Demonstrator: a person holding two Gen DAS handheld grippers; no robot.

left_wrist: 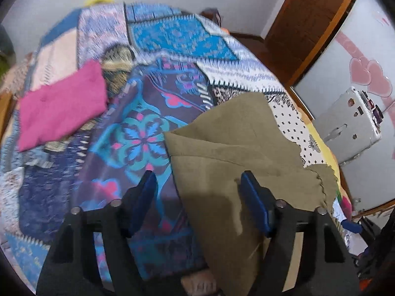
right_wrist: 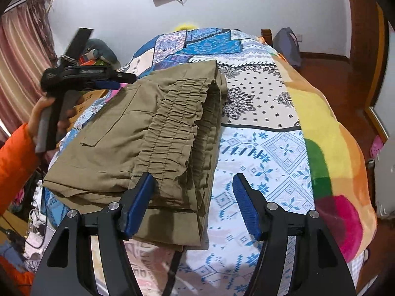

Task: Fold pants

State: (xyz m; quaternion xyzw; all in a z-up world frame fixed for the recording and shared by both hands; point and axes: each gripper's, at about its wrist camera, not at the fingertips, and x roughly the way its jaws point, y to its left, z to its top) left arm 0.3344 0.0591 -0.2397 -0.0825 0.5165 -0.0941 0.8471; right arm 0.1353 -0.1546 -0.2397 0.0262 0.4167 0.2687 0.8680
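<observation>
Olive pants (right_wrist: 138, 128) lie folded into a thick rectangle on the patchwork bed cover (right_wrist: 266, 148), with the gathered waistband (right_wrist: 177, 128) on top. My right gripper (right_wrist: 192, 190) hovers open at their near right corner, its left finger in front of the cloth and its right finger over the bare cover. The left gripper (right_wrist: 123, 81), held by a hand in an orange sleeve (right_wrist: 14, 155), sits at the pants' far left edge. In the blurred left wrist view, the left gripper (left_wrist: 197, 192) is open over the edge of the pants (left_wrist: 234, 148), gripping nothing.
A folded pink cloth (left_wrist: 61, 106) lies on the bed at the left. A rainbow blanket (right_wrist: 328, 148) covers the bed's right side. A white case (left_wrist: 350, 123) and wooden door (left_wrist: 308, 24) stand beyond the bed. A curtain (right_wrist: 19, 74) and clutter fill the left side.
</observation>
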